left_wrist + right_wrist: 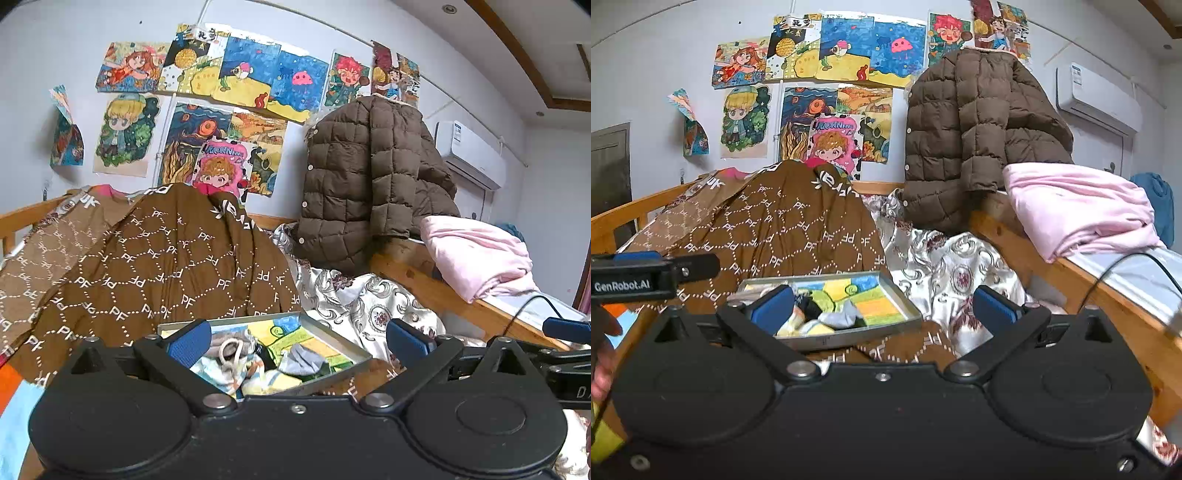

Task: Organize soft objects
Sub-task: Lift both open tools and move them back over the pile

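Socks, small and soft, in grey (301, 360), cream (231, 363) and pale yellow (816, 326), lay heaped in a shallow rectangular metal tray (899, 295) whose floor carried a colourful painted picture. That tray rested on the bed, on a brown quilt printed with white "PF" lettering (166, 258), just beside a silvery floral satin sheet (369, 306). The left gripper (297, 341) was released, its blue-padded fingers (190, 343) spread wide apart with the tray seen between them; nothing was grasped. The right gripper (882, 304) was likewise released, its blue pads (993, 304) held wide on either side of the tray and empty. In the right wrist view, the left gripper's black body appeared at the left edge, with part of a hand (602, 365) below it. In the left wrist view, the right gripper's blue fingertip (565, 328) showed at the right edge. A brown quilted puffer jacket (369, 177) hung over the wooden bed frame (424, 284), touching the floral sheet below it. A folded pink blanket (1078, 206) lay on the frame rail to the right of the jacket. Children's coloured drawings (846, 51) covered the white wall behind, and a white air conditioner (1097, 92) was mounted high at the right.
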The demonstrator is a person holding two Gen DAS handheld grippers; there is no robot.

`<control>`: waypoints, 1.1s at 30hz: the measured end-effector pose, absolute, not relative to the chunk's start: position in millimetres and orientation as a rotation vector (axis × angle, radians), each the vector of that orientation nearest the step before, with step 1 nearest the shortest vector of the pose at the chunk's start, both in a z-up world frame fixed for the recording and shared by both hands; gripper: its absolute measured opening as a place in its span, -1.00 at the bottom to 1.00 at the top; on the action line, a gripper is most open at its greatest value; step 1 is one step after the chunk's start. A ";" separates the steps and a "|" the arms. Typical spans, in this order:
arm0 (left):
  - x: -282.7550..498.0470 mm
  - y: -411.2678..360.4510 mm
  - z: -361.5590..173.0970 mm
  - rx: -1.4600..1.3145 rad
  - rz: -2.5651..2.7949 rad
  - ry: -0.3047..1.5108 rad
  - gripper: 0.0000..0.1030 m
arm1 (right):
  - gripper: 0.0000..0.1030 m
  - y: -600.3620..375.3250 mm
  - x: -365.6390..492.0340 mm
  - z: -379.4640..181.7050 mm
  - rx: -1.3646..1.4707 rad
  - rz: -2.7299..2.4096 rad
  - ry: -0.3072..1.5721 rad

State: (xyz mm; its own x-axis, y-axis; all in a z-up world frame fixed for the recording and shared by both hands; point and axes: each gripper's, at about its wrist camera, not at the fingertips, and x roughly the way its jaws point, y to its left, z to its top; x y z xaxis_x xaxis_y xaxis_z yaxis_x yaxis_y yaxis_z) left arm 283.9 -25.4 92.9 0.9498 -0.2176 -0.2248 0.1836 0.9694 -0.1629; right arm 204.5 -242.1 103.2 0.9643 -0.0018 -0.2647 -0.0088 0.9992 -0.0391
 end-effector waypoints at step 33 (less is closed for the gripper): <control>123.0 -23.4 13.8 -0.151 -0.052 0.410 0.98 | 0.99 -229.3 44.0 -5.5 0.102 -0.025 0.418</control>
State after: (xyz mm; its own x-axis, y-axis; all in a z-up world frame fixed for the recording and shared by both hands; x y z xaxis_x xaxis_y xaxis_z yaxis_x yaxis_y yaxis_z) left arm 123.0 -23.4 13.8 0.9160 -0.0811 -0.3929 0.0202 0.9874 -0.1567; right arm 44.0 -229.3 -5.5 0.9139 -0.0032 -0.4060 0.0449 0.9946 0.0933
